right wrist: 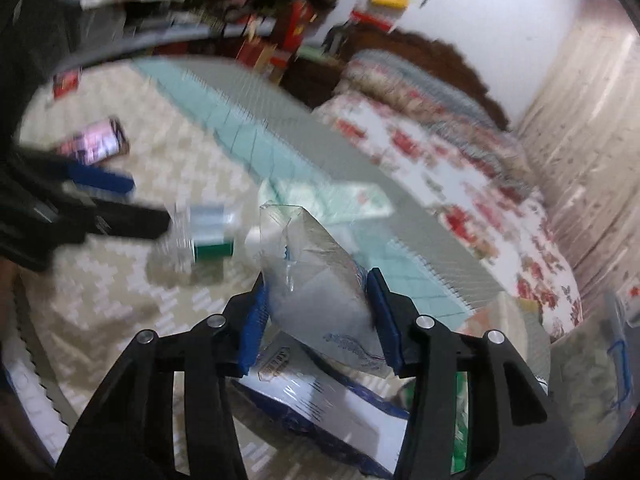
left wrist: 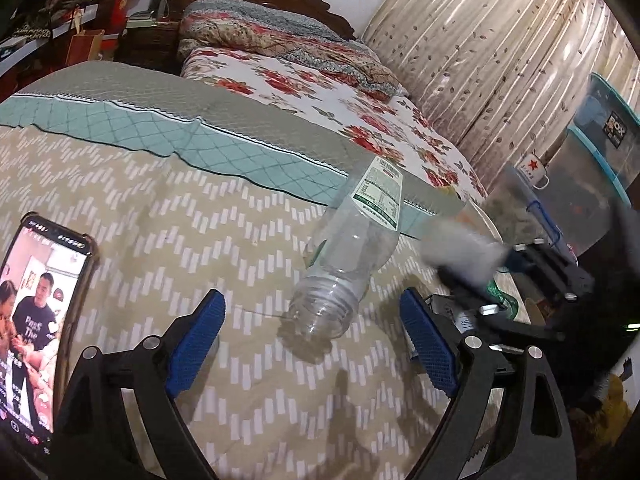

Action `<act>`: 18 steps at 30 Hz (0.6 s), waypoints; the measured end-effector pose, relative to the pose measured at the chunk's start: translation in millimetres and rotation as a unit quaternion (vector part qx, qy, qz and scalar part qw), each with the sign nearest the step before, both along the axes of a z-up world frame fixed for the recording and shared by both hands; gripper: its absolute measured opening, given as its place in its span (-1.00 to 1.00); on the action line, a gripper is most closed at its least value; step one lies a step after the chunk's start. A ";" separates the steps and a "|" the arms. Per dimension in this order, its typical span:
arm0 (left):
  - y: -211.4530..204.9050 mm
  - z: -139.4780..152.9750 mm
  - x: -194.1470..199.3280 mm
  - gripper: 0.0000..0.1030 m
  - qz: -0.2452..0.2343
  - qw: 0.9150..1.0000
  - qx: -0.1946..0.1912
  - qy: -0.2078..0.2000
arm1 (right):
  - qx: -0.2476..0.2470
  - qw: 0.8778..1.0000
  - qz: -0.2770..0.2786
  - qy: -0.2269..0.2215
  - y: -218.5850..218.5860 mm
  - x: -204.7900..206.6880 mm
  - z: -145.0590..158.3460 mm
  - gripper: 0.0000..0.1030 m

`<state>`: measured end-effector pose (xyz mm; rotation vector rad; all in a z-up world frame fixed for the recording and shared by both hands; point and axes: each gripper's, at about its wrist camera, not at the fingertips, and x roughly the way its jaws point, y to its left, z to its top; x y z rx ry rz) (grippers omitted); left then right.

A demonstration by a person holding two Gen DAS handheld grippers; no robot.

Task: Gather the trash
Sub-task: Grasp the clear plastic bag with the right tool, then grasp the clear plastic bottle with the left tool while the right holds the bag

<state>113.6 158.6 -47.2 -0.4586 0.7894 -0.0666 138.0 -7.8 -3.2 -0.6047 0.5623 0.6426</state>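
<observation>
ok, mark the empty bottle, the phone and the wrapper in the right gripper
bottle (left wrist: 352,248), left wrist view, on the clear body below the label
phone (left wrist: 36,320), left wrist view, on the lit screen
plastic wrapper (right wrist: 320,284), right wrist view, on the clear film between the pads

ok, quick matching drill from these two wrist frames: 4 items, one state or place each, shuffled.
Items:
1. plastic bottle
2. phone
3. clear wrapper
4. left gripper

States:
A. pinched between blue pads
B. open, nothing between its fingers
C. lying capless on the bed cover
D. screen lit, lying at the left edge of the left wrist view

Pairs: 1-C, 2-D, 3-A, 4-B
</observation>
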 end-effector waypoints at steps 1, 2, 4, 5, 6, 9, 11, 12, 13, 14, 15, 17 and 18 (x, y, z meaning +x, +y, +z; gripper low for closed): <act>-1.5 -0.6 1.8 0.67 -0.001 1.000 0.001 0.000 | 0.027 1.000 -0.009 -0.006 -9.8 -5.5 10.6 -0.04; -4.8 -0.7 3.9 0.68 -0.004 1.000 0.004 0.000 | 0.042 0.999 -0.013 -0.008 -14.2 -8.4 15.7 -0.04; -10.5 -1.2 7.1 0.71 -0.008 1.000 0.011 0.001 | 0.095 0.995 -0.031 -0.014 -36.0 -20.0 35.9 -0.04; -14.8 -1.6 9.6 0.72 -0.012 1.000 0.017 0.003 | 0.112 0.993 -0.037 -0.014 -43.4 -23.6 42.5 -0.04; -18.0 -2.3 11.7 0.73 -0.014 1.000 0.023 0.004 | 0.143 0.989 -0.047 -0.010 -57.5 -29.7 52.1 -0.04; -24.6 -5.5 19.1 0.76 -0.018 0.999 0.037 0.008 | 0.221 0.972 -0.072 0.025 -96.3 -42.0 68.0 -0.04; -26.9 -7.9 22.8 0.79 -0.018 0.999 0.042 0.012 | 0.271 0.955 -0.093 0.069 -125.8 -49.1 67.1 -0.04; -29.1 -9.9 25.9 0.79 -0.019 0.999 0.044 0.015 | 0.282 0.950 -0.101 0.084 -133.8 -50.3 64.7 -0.04; -30.4 -11.2 27.5 0.79 -0.020 0.999 0.047 0.016 | 0.297 0.942 -0.114 0.110 -146.3 -52.4 58.0 -0.04; -32.1 -12.5 28.1 0.79 -0.020 0.998 0.050 0.017 | 0.304 0.937 -0.121 0.122 -152.2 -53.3 54.5 -0.04; -35.4 -14.0 30.2 0.79 -0.021 0.998 0.056 0.018 | 0.312 0.931 -0.133 0.136 -160.0 -56.1 47.9 -0.04; -39.8 -16.7 34.0 0.79 -0.024 0.997 0.066 0.022 | 0.327 0.918 -0.156 0.161 -173.6 -60.6 33.9 -0.04; -41.3 -18.0 34.6 0.79 -0.025 0.997 0.068 0.024 | 0.332 0.914 -0.161 0.170 -176.1 -62.7 28.2 -0.04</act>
